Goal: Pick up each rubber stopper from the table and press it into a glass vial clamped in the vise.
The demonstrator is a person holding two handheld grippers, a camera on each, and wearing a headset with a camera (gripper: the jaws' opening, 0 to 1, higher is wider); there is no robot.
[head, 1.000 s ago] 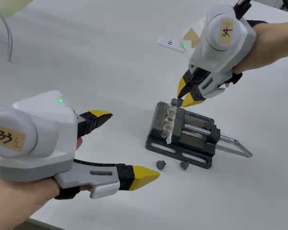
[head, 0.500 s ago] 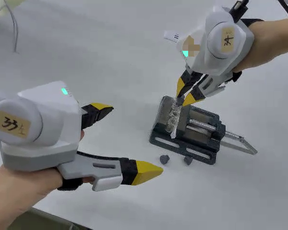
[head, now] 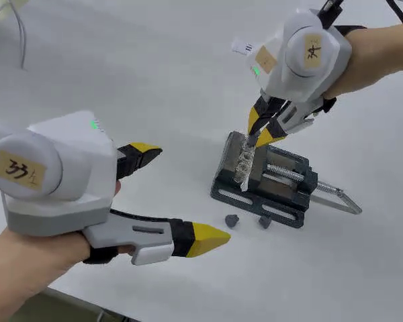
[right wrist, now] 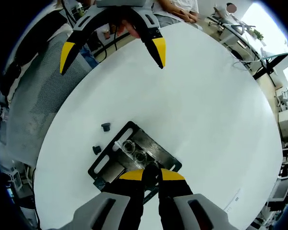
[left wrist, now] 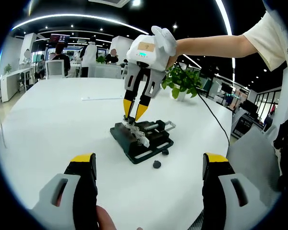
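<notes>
A white table (head: 154, 80) is spread under everything. The left gripper (head: 185, 193) is held at 9 o'clock of the vise (head: 282, 191), well apart from it, with its jaws spread wide and nothing between them. The right gripper (head: 257, 139) is poised at 12 o'clock over the vise with its jaws drawn narrow. In the right gripper view a dark stopper (right wrist: 151, 171) is seen pinched between the tips, just above the vials (right wrist: 134, 149). The vials are clamped upright in a row between the vise's plates. 2 loose stoppers (head: 232, 219) are left on the table at 6 o'clock of the vise, just beside its base and near each other.

The stopper is judged to be light, soft and grippy. It is best taken across its wide head, so that the narrow end is left free to enter a mouth. The vials are judged thin and brittle, so pressure should be sent straight down and never sideways.

Whether the stopper is touching a vial mouth cannot be told, since the contact is covered by the tips. The number of vials is blurred by the clear glass, and which of them are already plugged cannot be made out.
</notes>
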